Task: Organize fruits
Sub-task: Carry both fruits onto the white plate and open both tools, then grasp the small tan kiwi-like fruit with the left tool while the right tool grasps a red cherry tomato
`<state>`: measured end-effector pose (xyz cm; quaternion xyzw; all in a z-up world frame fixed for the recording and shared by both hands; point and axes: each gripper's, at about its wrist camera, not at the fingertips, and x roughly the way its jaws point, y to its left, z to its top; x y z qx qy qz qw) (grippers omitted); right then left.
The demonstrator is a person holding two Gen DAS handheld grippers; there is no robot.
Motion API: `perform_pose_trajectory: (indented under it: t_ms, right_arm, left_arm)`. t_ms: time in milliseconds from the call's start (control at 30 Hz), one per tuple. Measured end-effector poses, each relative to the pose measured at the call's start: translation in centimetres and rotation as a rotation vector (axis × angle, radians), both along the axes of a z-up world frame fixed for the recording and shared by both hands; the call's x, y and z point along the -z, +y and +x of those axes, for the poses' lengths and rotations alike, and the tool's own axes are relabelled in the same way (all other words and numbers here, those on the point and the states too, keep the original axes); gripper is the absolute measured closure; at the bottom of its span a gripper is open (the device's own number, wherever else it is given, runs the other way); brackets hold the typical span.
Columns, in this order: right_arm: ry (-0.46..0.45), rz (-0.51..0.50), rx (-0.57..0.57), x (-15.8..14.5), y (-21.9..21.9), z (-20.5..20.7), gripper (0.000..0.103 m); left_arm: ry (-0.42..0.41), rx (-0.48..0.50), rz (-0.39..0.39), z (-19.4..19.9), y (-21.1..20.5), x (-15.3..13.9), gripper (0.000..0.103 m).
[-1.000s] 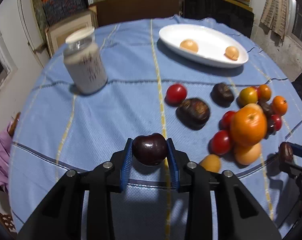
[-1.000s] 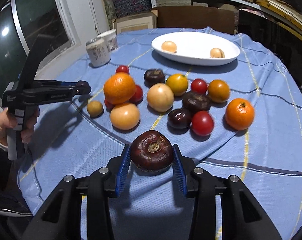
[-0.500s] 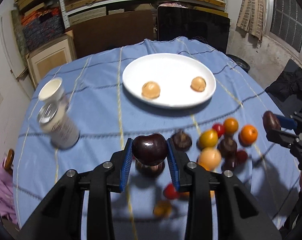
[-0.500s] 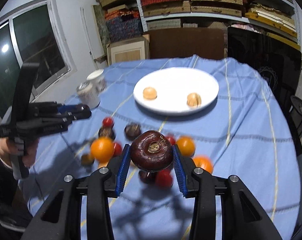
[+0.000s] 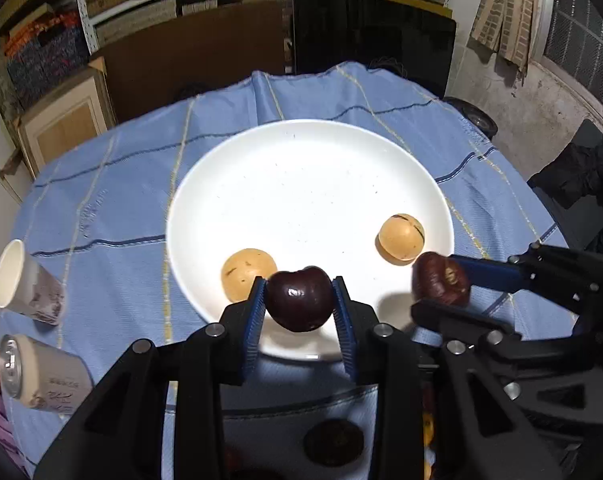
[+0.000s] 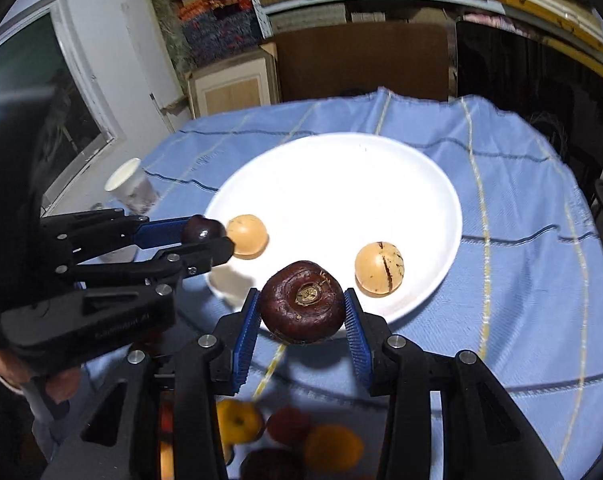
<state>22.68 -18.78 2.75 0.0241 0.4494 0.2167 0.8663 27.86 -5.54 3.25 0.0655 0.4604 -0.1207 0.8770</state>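
1. The left gripper [image 5: 299, 305] has its blue fingers [image 5: 254, 320] clamped on a dark cherry [image 5: 299, 303], above the white plate [image 5: 309, 184] at its 6 o'clock rim.
2. The right gripper [image 6: 301, 314] grips a brown, wrinkled water chestnut [image 6: 302, 307] over the plate's 5 o'clock edge.
3. Two tan round fruits [image 5: 248, 274] lie on the plate.
4. At the counter's [image 5: 101, 208] 9 o'clock stand a paper cup [image 5: 25, 284] and a can [image 5: 41, 374]; their printing is unreadable.

The left claw [image 5: 299, 304] clamps a dark cherry [image 5: 298, 303] above the white plate's [image 5: 313, 184] near rim.
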Motion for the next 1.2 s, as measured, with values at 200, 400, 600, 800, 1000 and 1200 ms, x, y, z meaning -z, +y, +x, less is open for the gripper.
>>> perform_pose_trajectory:
  t_ms: [200, 400, 600, 800, 1000, 1200]
  right_arm:
    - [0.029, 0.017, 0.023, 1.7, 0.1, 1.7, 0.060]
    - [-0.001, 0.053, 0.043, 0.9, -0.9, 0.8, 0.058]
    - [-0.011, 0.101, 0.078, -0.2, -2.9, -2.2, 0.048]
    - [-0.055, 0.135, 0.122, -1.1, -5.5, -7.7, 0.038]
    - [-0.054, 0.155, 0.135, -0.5, -6.9, -13.1, 0.038]
    - [-0.054, 0.147, 0.103, 0.1, -6.1, -17.3, 0.033]
  left_arm:
    - [0.041, -0.016, 0.013, 2.3, -0.8, 2.4, 0.070]
    - [-0.048, -0.029, 0.046, 1.8, -0.4, 1.0, 0.026]
    - [-0.038, -0.048, 0.009, -0.4, 1.1, -0.3, 0.024]
    - [-0.080, -0.072, 0.042, -5.4, 3.3, -1.3, 0.019]
    - [-0.140, -0.123, 0.023, -11.8, 6.4, -1.9, 0.012]
    - [-0.123, -0.147, -0.023, -16.7, 8.4, -1.2, 0.012]
